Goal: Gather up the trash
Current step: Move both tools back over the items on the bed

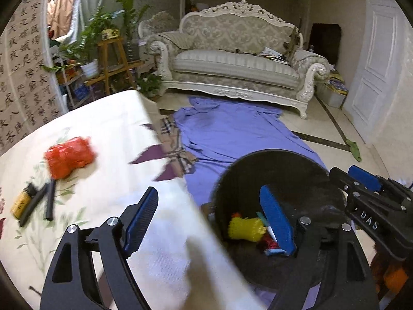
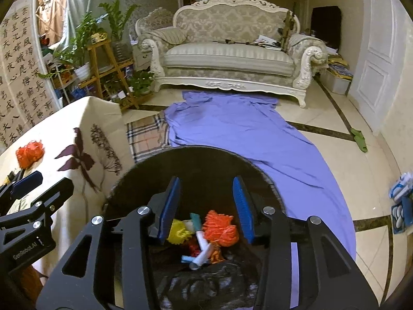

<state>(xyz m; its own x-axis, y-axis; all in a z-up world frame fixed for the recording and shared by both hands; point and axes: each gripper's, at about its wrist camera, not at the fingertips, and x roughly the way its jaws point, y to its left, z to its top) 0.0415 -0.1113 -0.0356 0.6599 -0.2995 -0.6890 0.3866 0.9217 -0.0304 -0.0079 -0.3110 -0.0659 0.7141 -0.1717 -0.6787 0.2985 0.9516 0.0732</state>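
My right gripper [image 2: 206, 180] is open above the black trash bin [image 2: 196, 152]. Inside the bin lie an orange net wad [image 2: 222, 230], a yellow net [image 2: 178, 232] and a white tube [image 2: 204, 248]; the pads touch none of them. My left gripper [image 1: 209, 193] stands wide open with nothing in it, one finger over the cloth-covered table [image 1: 103, 129], the other over the bin [image 1: 258, 160]. On the table lie a blurred orange-red net wad [image 1: 68, 157], a small yellow bottle [image 1: 22, 201] and black sticks [image 1: 50, 201].
A purple sheet [image 2: 245, 134] and a plaid cloth [image 2: 144, 134] cover the floor in front of a pale sofa [image 2: 227, 56]. A wooden plant stand [image 2: 103, 64] is at the left, a white door [image 2: 379, 51] at the right, slippers [image 2: 400, 188] on the tiles.
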